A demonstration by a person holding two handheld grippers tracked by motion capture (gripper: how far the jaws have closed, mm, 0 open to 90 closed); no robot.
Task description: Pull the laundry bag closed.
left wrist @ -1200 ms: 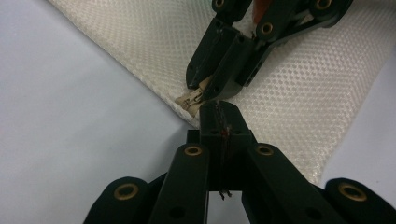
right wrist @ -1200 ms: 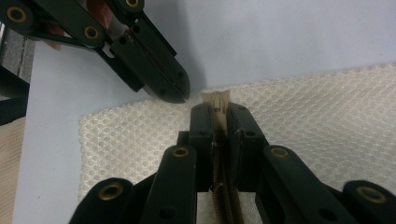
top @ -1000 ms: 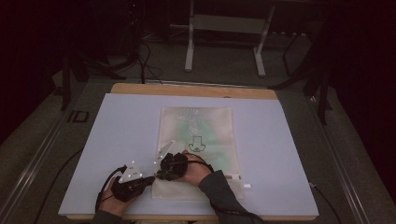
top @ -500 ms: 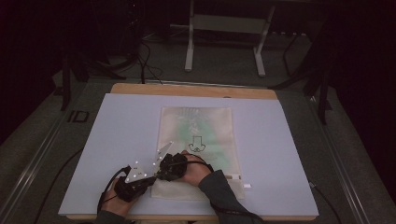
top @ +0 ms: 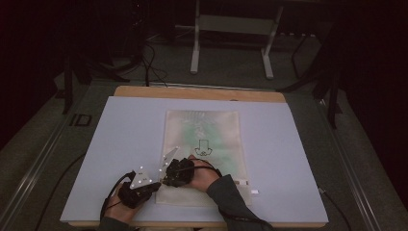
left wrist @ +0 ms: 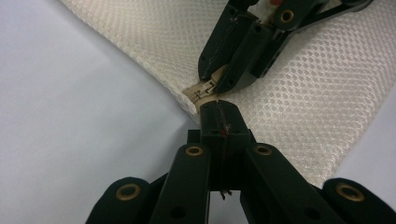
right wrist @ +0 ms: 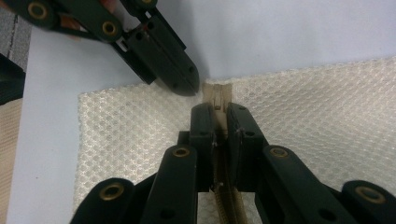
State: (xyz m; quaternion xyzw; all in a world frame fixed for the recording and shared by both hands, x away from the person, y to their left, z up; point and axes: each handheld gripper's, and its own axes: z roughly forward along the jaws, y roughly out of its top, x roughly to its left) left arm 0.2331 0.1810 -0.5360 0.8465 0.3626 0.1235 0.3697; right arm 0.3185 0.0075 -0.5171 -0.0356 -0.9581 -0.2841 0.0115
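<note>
**A:** Where is the bag, and what are the hands doing with it?

**B:** A cream mesh bag (top: 202,154) lies flat on the pale bench (top: 115,144), a faint green print and a small dark arrow showing on it. Both hands work at the bag's near-left corner, where its zipper (right wrist: 215,95) ends.

**A:** What is each claw holding?

**B:** The left claw (left wrist: 219,112) sits just outside that corner, its jaws pressed together on the very edge of the bag, right beside the zipper's end. The right claw (right wrist: 218,114) rests on the bag itself, just inside the same corner, jaws pinched onto the zipper track, most likely on its slider, though that is hidden between them.

**A:** Why two grips so close together?

**B:** As I read it, the left claw anchors the corner so the soft mesh cannot bunch or slide, while the right claw is placed to draw the slider along the bag's near edge, away from the corner. The tips nearly touch.
</note>
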